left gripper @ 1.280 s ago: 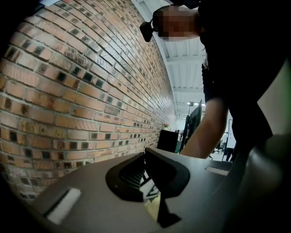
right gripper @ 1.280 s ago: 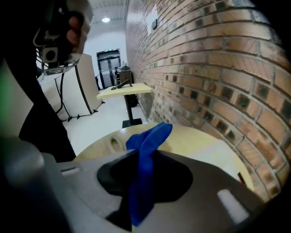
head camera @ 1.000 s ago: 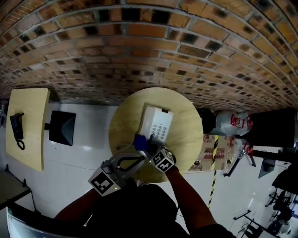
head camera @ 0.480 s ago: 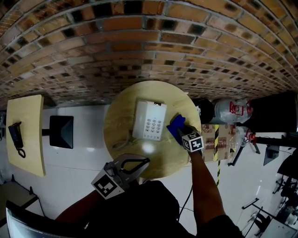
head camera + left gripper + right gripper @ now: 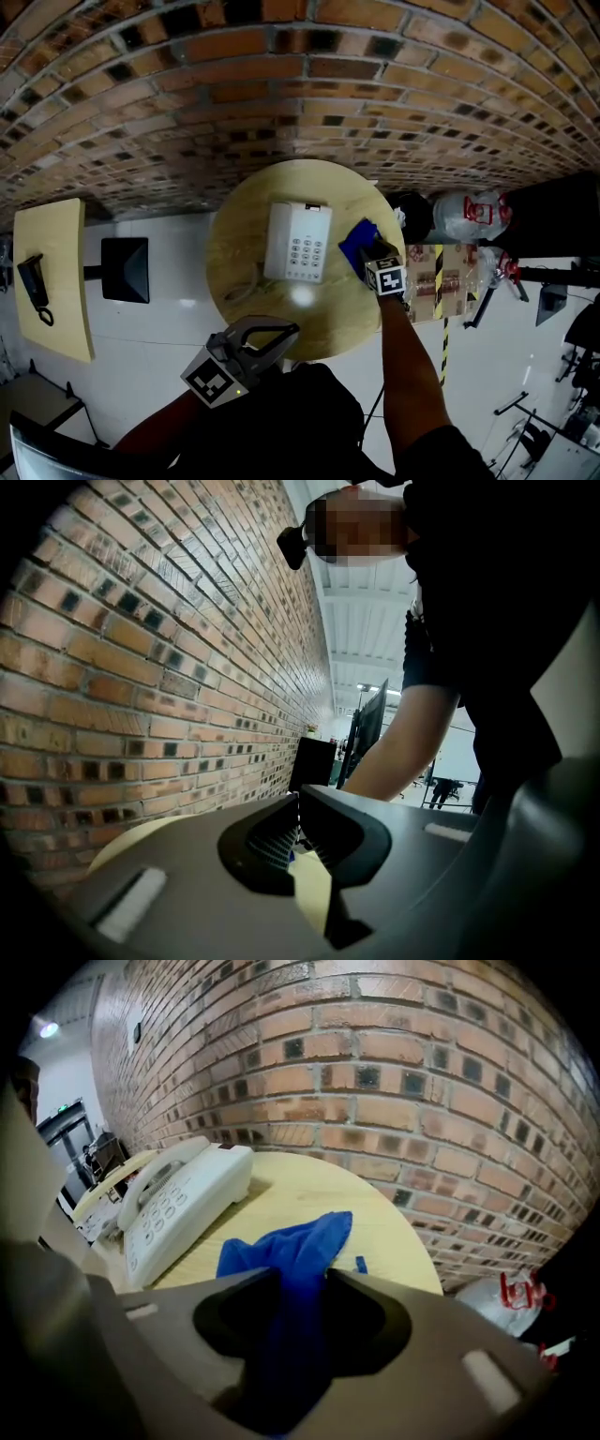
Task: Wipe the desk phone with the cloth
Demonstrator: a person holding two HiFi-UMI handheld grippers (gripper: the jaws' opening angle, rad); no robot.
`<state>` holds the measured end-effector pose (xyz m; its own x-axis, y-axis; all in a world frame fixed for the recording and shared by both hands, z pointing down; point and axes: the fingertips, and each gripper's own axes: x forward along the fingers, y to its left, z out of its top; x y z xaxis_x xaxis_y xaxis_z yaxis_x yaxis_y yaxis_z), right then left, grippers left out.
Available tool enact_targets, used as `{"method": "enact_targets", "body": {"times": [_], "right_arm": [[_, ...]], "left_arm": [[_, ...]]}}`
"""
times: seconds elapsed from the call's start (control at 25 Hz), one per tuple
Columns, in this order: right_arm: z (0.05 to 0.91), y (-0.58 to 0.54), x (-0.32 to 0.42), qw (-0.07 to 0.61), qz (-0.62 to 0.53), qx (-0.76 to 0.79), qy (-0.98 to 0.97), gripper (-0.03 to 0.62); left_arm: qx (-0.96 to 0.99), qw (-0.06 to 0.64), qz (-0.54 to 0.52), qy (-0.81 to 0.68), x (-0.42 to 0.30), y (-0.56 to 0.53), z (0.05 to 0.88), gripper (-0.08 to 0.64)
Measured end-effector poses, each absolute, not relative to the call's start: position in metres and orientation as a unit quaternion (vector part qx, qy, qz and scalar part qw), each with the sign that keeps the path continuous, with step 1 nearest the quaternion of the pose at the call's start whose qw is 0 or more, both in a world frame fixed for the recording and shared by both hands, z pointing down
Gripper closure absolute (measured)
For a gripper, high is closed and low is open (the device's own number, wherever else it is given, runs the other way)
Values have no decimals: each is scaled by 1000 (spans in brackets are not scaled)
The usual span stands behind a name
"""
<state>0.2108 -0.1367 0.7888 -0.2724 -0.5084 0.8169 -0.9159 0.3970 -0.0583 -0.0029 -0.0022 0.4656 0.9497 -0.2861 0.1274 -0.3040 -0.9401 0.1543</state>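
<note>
my right gripper (image 5: 298, 1281) jaws are opening with the blue cloth (image 5: 302, 1241) between them, down on the surface (image 5: 323, 323) just beside the desk phone (image 5: 298, 242), my left gripper (image 5: 298, 803) jaws pressed together and empty, so i reckon the wiping's done.

Head view looks steeply down from high above the round table (image 5: 347, 309) and brick wall (image 5: 300, 84). Right gripper (image 5: 368, 251) view sits low, close over the tabletop, wall ahead. Left gripper (image 5: 286, 330) view hangs off the table edge, wall on its left. All three share both.
</note>
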Motion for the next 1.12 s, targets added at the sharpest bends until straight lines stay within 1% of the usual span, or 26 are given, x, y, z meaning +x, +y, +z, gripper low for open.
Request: {"method": "enact_targets", "body": {"times": [0.08,0.2,0.32,0.44,0.48,0.56,0.72,0.84,0.88,0.92,1.04,1.12], "right_arm": [[788,-138,217,363,279,484,-746,401],[759,-147,225,329,251,511,-753,400],[708,-157,228,270,223,542,-764,400],[655,-155,227,223,197,551,-780,400],[636,-152,225,209,188,548,-788,400],[602,-143,214,181,171,537,-806,400],[544,-95,179,134,146,496,-845,402],[502,-53,144,91,144,435,-884,412],[490,-35,133,83,141,414,-895,418],[478,-16,124,76,135,397,-905,437],[445,33,108,56,113,368,-921,535],[427,62,100,44,98,353,-930,577]], "left_arm": [[985,73,51,-145,-3,-3,464,566],[987,59,53,-140,-3,-4,460,566],[988,51,50,-136,-3,-4,457,566],[983,97,35,-155,-1,-6,453,566],[983,92,31,-155,0,-7,449,566],[988,45,29,-142,4,-6,441,566],[989,28,16,-146,10,9,426,566],[986,41,11,-164,12,23,415,566],[985,39,13,-168,13,30,411,566],[984,42,14,-175,14,39,408,566],[975,87,11,-206,16,65,401,566],[971,94,10,-220,18,82,397,571]]}}
